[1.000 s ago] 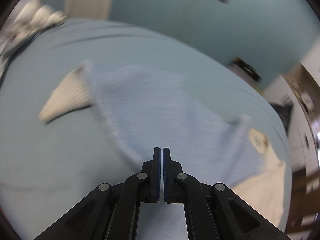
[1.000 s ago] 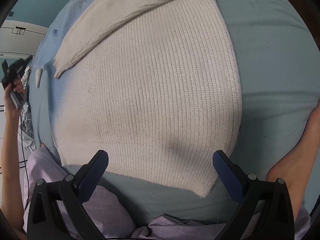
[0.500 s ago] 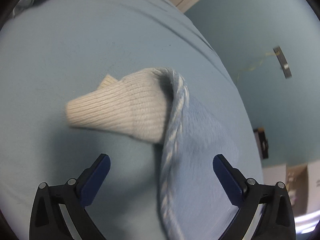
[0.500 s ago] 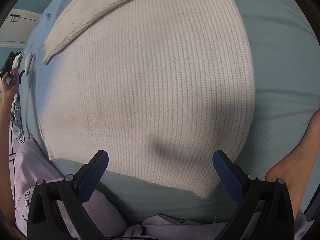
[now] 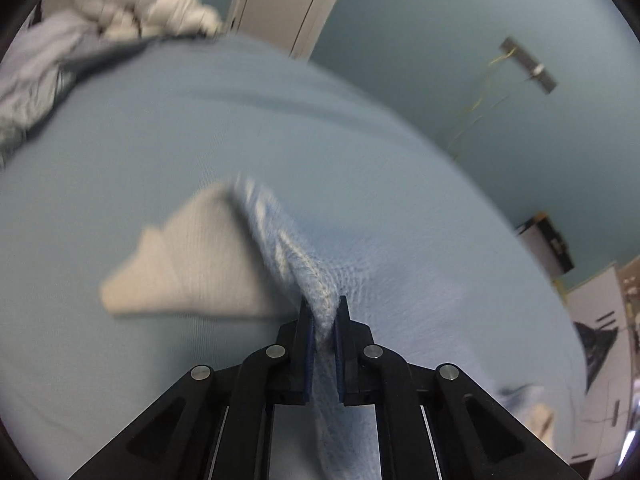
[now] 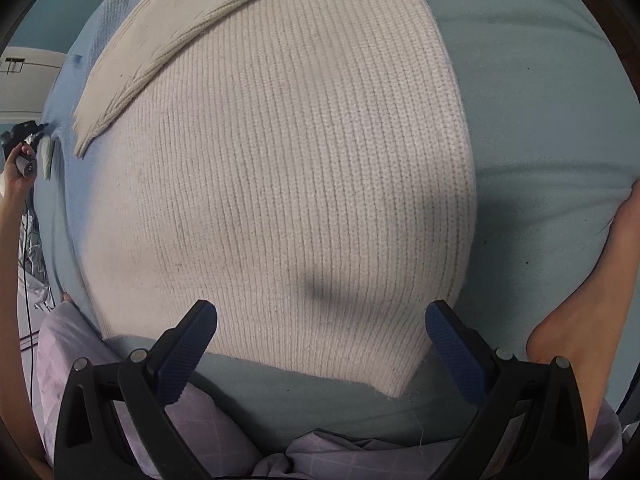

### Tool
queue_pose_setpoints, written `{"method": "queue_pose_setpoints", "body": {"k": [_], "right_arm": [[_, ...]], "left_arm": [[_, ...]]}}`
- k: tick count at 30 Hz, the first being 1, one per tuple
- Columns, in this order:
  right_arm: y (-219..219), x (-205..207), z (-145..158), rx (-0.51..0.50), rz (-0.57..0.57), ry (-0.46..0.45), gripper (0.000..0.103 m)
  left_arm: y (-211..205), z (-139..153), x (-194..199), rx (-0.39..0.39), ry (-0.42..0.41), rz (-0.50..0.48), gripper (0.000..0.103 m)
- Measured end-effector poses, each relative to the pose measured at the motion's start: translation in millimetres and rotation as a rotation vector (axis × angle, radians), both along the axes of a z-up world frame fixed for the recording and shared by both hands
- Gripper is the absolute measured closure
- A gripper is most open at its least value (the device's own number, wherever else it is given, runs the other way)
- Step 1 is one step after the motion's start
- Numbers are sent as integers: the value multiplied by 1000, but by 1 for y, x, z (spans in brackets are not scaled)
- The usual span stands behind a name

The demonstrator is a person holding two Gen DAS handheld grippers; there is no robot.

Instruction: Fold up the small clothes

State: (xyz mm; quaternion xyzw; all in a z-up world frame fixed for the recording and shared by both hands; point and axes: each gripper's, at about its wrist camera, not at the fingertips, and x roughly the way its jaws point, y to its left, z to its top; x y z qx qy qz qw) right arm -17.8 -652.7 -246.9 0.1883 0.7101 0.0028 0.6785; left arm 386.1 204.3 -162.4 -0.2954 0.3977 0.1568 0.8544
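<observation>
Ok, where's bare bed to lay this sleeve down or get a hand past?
Bare sheet lies between the cream cuff and the heaped laundry at the far corner. More runs right of the cream sweater, up to the person's foot. It's crowded at the near hem by the lilac fabric. The left gripper pinches the blue sleeve.

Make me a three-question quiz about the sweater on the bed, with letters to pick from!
1. Where does the sweater lie?
A. on the blue bed sheet
B. on a wooden chair
C. in a basket

2. What colour is the sleeve cuff?
A. red
B. cream
C. black

3. What is the left gripper doing?
A. standing wide open
B. holding a cup
C. pinching the blue sleeve

Answers: 1 A, the sheet shows all round the knit. 2 B, the cuff looks cream against the sheet. 3 C, blue knit is squeezed between its pads, while the right gripper stands open.
</observation>
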Motion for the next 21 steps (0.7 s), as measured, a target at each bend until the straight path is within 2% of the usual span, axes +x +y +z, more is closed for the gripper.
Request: {"method": "queue_pose_setpoints", "body": {"k": [2,4,5,7,8,9,10,11,12,13,14,16,19,21], "right_arm": [[0,-1,3,-4,11,-12,1],[-1,-2,5,-3,4,-18,1],[-3,-2,6,2,-3,-20,1],[-4,-1,8,13,-7,-28,1],[-4,1,11,18,-1,-36,1],[-6,2,12,20,6,-42,1],[-4,2,14,20,13,-53,1],[-3,3,14,19,17,-60,1],[-1,3,16,20,22,-67,1],[3,4,16,22,24,-72,1],[5,5,18,25,30,-80,1],[10,6,22,31,45,-98,1],[13,7,32,19,75,-131,1],[20,8,35,-8,93,-154,1]], "left_arm": [[-21,48,-9,81,-84,-48,96],[-74,95,-21,238,-203,-166,96],[-106,110,-30,351,-240,-236,96],[-181,119,-48,557,-286,-407,95],[-213,120,-53,601,-287,-491,90],[-241,119,-65,602,-278,-586,87],[-268,115,-78,518,-262,-701,76],[-279,113,-86,430,-249,-768,56],[-289,112,-94,354,-237,-818,45],[-298,115,-108,312,-234,-839,28],[-301,122,-120,315,-244,-827,16],[-297,142,-145,309,-269,-832,1],[-274,161,-187,382,-270,-822,0],[-232,163,-209,454,-220,-774,0]]}}
